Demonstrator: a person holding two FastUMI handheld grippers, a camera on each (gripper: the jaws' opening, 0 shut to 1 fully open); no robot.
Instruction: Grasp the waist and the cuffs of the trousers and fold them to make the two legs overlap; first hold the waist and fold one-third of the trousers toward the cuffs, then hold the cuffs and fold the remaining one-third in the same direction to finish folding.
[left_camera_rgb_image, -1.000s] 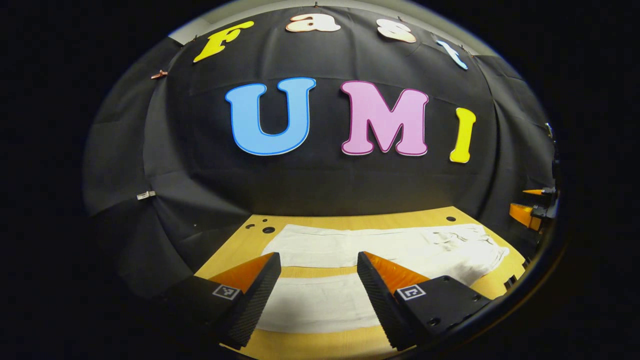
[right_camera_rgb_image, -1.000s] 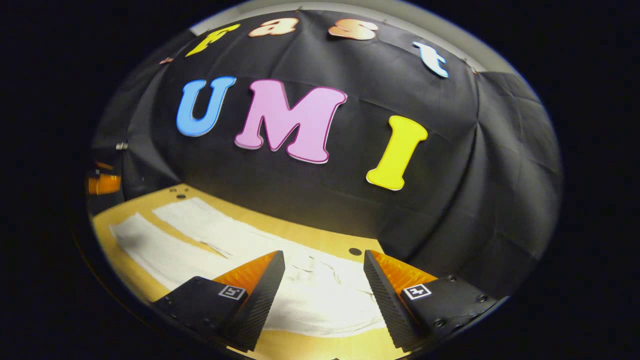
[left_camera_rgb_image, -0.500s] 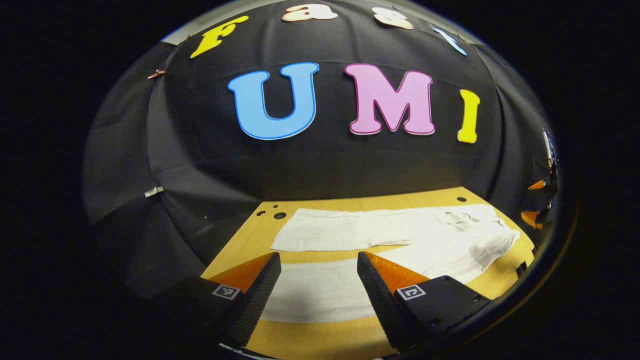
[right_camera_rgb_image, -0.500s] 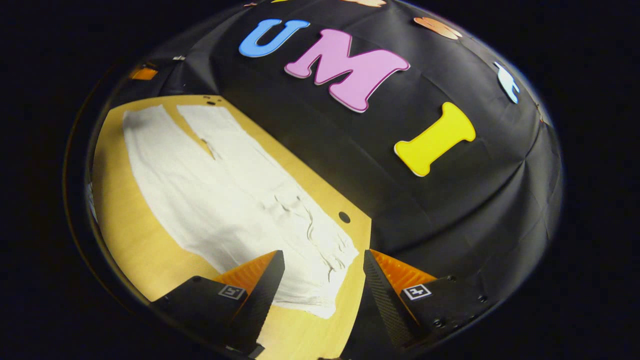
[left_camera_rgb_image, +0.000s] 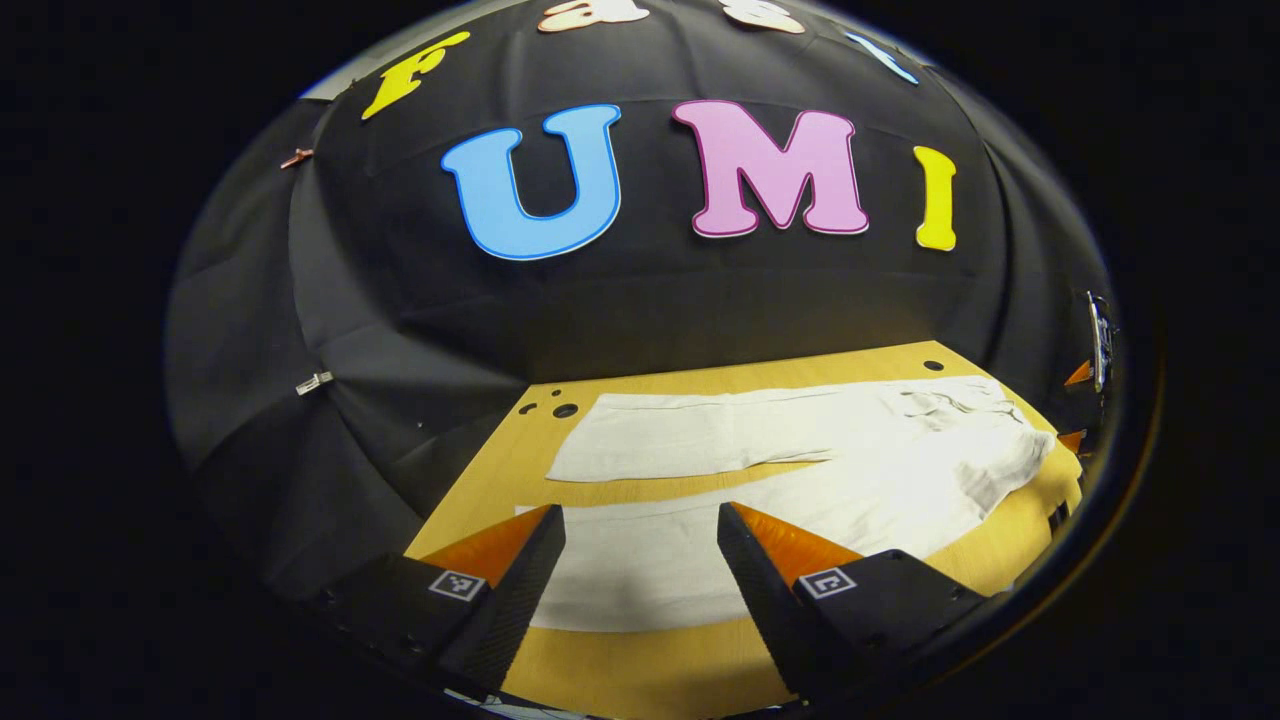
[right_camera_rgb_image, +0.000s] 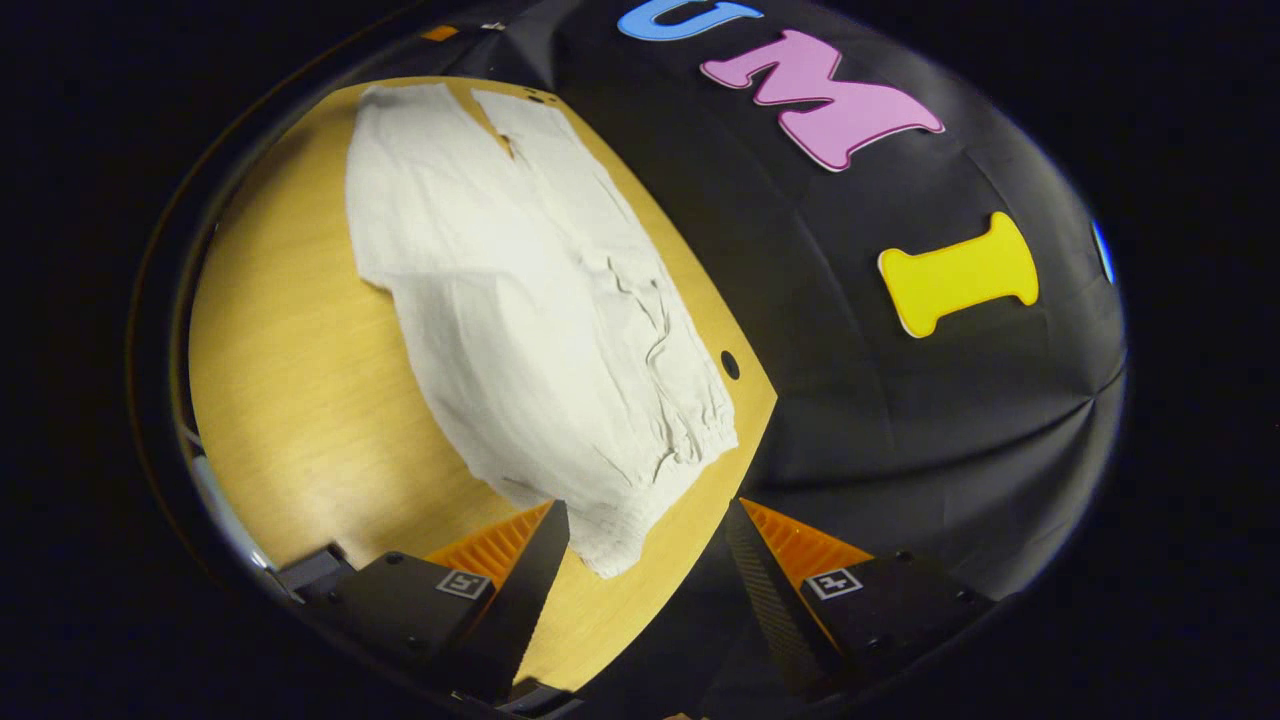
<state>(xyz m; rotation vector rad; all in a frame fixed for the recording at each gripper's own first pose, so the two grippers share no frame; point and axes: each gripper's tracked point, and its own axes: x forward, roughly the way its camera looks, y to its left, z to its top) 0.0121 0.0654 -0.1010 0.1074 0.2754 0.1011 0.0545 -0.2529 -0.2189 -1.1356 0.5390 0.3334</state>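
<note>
White trousers (left_camera_rgb_image: 800, 470) lay flat on wooden table (left_camera_rgb_image: 640, 665), mid-frame; left gripper (left_camera_rgb_image: 640, 540) and right gripper (right_camera_rgb_image: 645, 535) both spread wide, grasping nothing

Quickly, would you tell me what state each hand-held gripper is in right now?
Left hand-held gripper: open, holding nothing, above a leg of the trousers.
Right hand-held gripper: open, holding nothing, by the waist.

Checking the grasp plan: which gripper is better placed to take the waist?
Right. The right gripper hangs open just short of the trousers' waistband corner; the left gripper faces the near leg's cuff end.
</note>
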